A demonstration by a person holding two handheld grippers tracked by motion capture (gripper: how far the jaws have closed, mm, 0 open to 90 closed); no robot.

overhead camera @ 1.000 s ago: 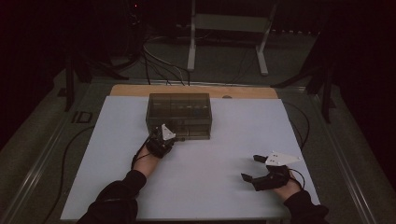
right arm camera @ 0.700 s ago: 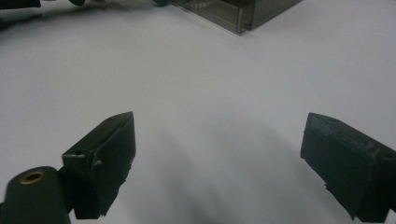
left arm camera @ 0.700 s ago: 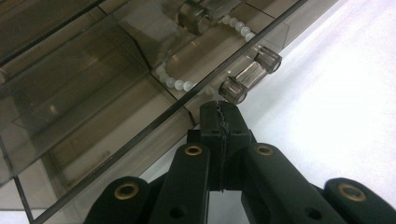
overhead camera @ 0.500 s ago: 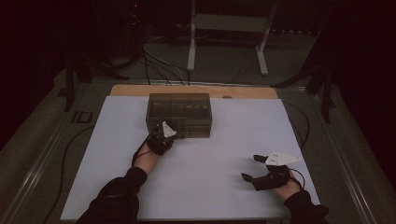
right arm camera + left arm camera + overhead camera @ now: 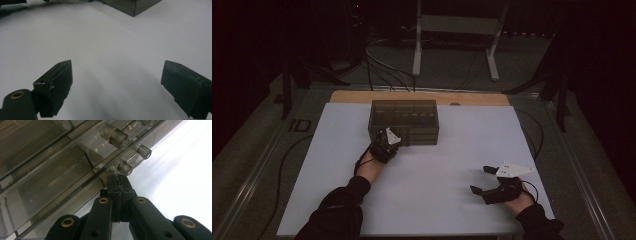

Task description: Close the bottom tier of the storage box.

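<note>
A smoky, see-through plastic drawer box [image 5: 404, 121] with stacked shallow drawers and clear peg handles [image 5: 124, 168] sits toward the white table's [image 5: 452, 165] far side. The left gripper [image 5: 384, 141], jaws pressed together, noses against its front; the right gripper [image 5: 484, 180] rests well apart, jaws spread.

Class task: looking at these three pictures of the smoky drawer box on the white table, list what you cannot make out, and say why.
- Contents of the smoky translucent plastic drawer box: high view, too dark and small.
- Whether the shut left tool touches the box's clear drawer knob: left gripper view, the angle leaves it unclear.
- Open right tool: right gripper view, its body is cut off by the bottom edge.
</note>
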